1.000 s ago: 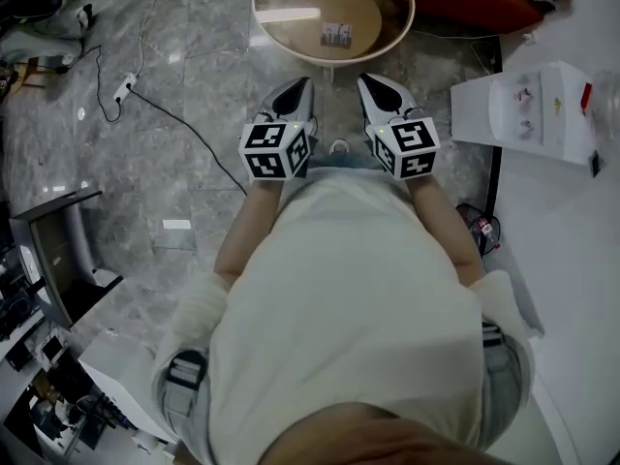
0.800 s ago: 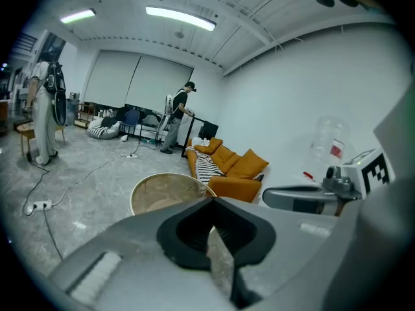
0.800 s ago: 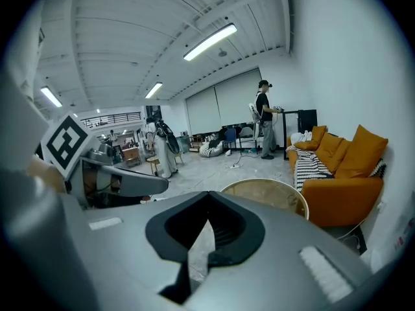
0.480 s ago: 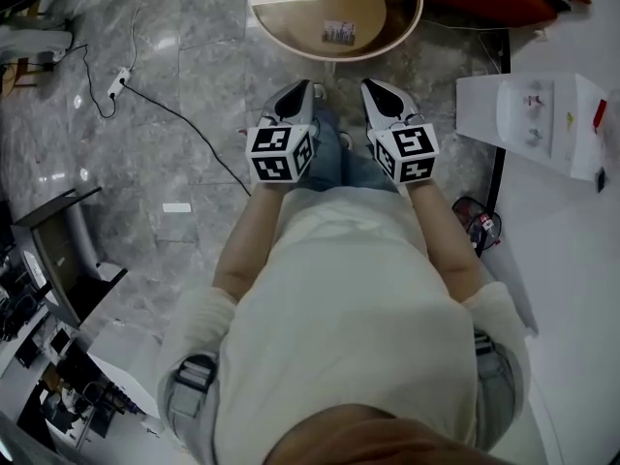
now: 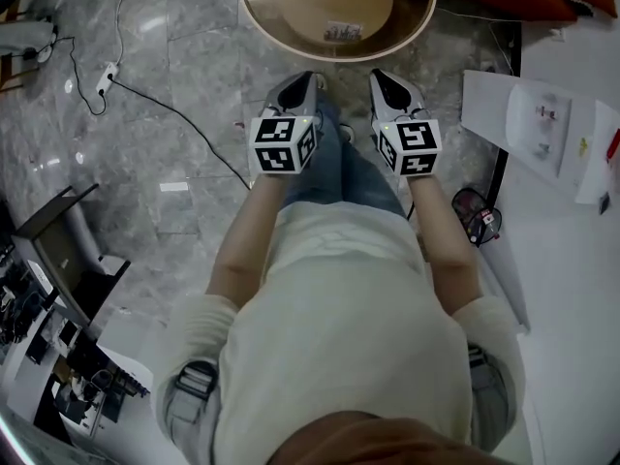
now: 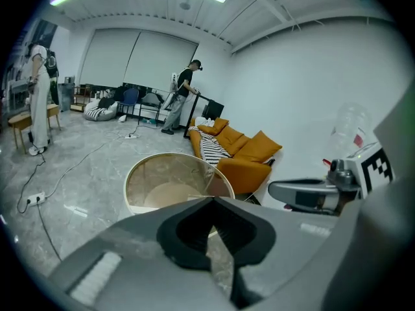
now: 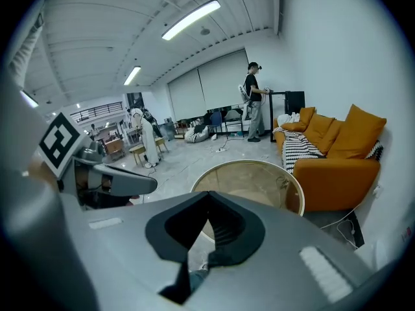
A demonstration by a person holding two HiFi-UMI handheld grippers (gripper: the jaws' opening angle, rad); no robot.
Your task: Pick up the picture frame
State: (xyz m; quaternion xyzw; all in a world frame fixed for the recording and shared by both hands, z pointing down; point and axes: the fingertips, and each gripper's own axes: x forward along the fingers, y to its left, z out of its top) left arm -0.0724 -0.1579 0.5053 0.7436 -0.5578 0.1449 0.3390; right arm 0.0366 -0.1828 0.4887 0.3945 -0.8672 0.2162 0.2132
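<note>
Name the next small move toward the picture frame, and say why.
Probably reach the right gripper forward over the round table toward the picture frame, opening its jaws on the way. The frame stands on the table ahead, apart from both grippers. The left gripper and the right are shut and empty.

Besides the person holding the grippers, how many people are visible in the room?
2. A person in dark clothes stands beyond the orange sofa; a person in white stands at the far left of the left gripper view. Others may be hidden.
</note>
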